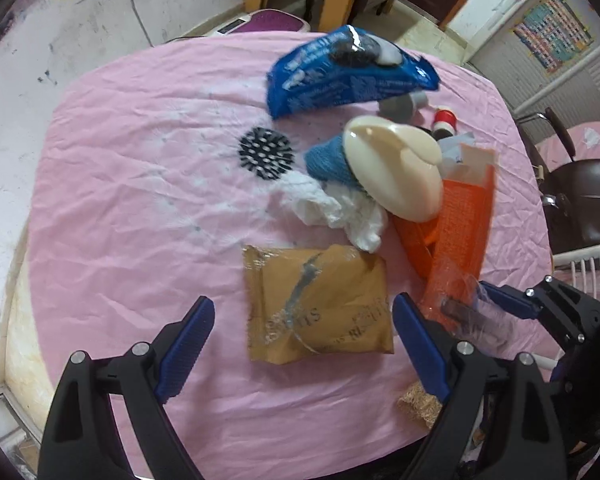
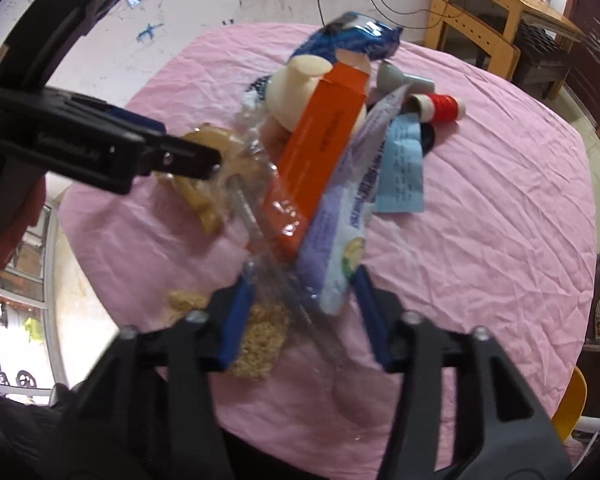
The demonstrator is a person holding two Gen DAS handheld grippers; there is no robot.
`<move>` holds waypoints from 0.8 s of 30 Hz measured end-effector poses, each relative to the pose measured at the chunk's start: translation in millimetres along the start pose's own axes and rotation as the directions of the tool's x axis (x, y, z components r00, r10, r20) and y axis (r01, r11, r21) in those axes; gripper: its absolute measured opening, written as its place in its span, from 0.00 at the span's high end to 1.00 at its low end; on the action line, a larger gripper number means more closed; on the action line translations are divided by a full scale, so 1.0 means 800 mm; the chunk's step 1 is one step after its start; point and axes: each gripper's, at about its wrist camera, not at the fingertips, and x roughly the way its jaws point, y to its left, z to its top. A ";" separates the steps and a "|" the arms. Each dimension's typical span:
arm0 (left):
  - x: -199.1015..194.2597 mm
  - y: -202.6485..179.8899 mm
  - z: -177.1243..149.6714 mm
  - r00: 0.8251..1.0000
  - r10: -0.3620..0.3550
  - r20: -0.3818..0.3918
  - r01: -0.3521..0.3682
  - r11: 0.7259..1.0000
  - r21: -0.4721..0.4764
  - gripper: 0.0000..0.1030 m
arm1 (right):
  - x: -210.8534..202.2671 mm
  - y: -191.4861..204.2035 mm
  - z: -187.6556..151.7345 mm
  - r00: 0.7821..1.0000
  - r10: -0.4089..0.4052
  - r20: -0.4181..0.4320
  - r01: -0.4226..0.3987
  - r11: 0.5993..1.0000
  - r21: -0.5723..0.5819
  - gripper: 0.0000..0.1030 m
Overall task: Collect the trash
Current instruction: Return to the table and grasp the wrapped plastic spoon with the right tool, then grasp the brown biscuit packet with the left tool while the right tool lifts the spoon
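A pile of trash lies on the pink tablecloth (image 1: 120,200). My left gripper (image 1: 304,344) is open, its jaws on either side of a brown paper packet (image 1: 320,304). Beyond it lie crumpled white tissue (image 1: 340,212), an orange carton (image 1: 460,220), a cream plastic lid (image 1: 392,168) and a blue wrapper (image 1: 348,76). My right gripper (image 2: 304,312) is open around clear crinkled plastic (image 2: 268,208) and the end of a lilac and white snack wrapper (image 2: 340,240). The orange carton (image 2: 320,152) lies just ahead of it. The right gripper also shows in the left wrist view (image 1: 500,304).
A black perforated disc (image 1: 265,153), a blue knit piece (image 1: 328,160), a red thread spool (image 2: 442,108), a grey funnel (image 2: 400,80) and a light blue paper slip (image 2: 404,164) lie in the pile. Dry noodle crumbs (image 2: 260,340) sit at the table's near edge. Chairs stand around.
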 end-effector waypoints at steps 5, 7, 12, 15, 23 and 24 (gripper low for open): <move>0.001 -0.002 -0.002 1.000 -0.017 0.004 0.017 1.000 0.005 0.17 | -0.008 -0.005 -0.010 1.000 -0.019 0.003 0.019 1.000 0.001 0.73; 0.002 -0.006 -0.002 1.000 -0.023 0.003 0.023 1.000 0.003 0.17 | -0.011 -0.010 -0.012 1.000 -0.029 0.011 0.029 1.000 0.007 0.74; 0.009 -0.014 0.005 1.000 -0.025 0.004 0.025 1.000 0.005 0.17 | -0.026 -0.024 -0.016 0.999 -0.034 0.040 0.032 0.999 0.043 0.75; 0.019 -0.019 0.007 1.000 -0.027 0.000 0.027 1.000 0.003 0.19 | -0.033 -0.036 -0.018 0.998 -0.037 0.055 0.033 0.997 0.074 0.75; 0.028 -0.046 0.000 0.995 0.087 0.057 -0.092 0.992 0.085 0.90 | -0.041 -0.052 -0.022 0.996 -0.008 0.088 -0.002 0.993 0.116 0.75; 0.029 -0.047 0.000 0.994 0.092 0.062 -0.097 0.991 0.089 0.92 | -0.041 -0.051 -0.021 0.996 -0.007 0.089 -0.003 0.994 0.112 0.75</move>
